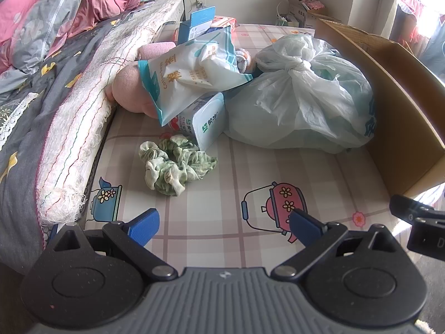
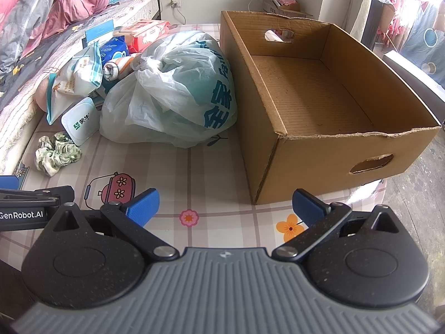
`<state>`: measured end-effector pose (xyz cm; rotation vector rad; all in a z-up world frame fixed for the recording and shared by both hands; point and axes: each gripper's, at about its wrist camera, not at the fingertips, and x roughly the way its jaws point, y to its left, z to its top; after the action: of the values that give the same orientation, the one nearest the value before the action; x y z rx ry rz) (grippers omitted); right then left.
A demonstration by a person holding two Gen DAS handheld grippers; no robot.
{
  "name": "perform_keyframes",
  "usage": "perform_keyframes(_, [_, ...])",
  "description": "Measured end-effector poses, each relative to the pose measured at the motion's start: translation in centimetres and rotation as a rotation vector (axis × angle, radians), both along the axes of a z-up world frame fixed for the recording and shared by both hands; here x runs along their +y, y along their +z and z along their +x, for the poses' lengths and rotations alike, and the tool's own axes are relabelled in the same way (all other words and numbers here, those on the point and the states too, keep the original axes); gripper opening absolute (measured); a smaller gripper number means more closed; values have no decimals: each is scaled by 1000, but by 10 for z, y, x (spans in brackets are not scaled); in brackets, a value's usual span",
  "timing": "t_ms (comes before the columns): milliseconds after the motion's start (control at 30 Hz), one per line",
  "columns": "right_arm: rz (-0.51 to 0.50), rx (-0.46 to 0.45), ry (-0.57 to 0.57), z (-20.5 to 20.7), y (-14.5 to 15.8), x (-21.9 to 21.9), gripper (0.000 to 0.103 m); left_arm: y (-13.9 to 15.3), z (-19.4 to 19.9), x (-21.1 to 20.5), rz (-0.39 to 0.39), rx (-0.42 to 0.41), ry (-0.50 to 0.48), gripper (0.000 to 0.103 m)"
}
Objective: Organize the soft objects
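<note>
Box [image 2: 328, 94] ahead of right gripper [image 2: 225, 208]: empty; sock [image 1: 175, 164], bag [image 1: 300, 94] ahead of left gripper [image 1: 224, 226]: unsorted; both grippers wide, holding nothing

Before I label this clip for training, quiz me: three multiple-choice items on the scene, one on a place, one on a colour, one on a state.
1. Where does the crumpled green-and-white cloth lie?
A in the box
B on the checked mat
C on the bed
2. What colour are the pads of the right hand-held gripper?
A red
B blue
C grey
3. How is the open brown cardboard box?
A empty
B full
C closed

B: it lies on the mat.
B: both pads are blue.
A: bare floor inside.
</note>
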<state>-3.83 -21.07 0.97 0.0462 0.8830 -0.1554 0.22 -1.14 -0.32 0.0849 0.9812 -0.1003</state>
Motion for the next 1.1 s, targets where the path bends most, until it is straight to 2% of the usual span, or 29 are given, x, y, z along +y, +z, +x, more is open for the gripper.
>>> perform_keyframes(567, [1,0,-3,3,-4,-1,102,-5,2,3,15,7,6,100])
perform_keyframes(733, [13,-15,12,6,-7,-1,102,-4,3,6,56,-37,-2,100])
perform_keyframes(867, [32,-65,61,13,-1,4,102,3,9,18,73,-85,-5,100])
perform_keyframes(1000, [93,-167,151,30,14,12,102,14,19,33,79,-162,7,97])
perform_keyframes(1100, [153,-243,198,50,29,19,102,21,31,47,34,-236,19,96])
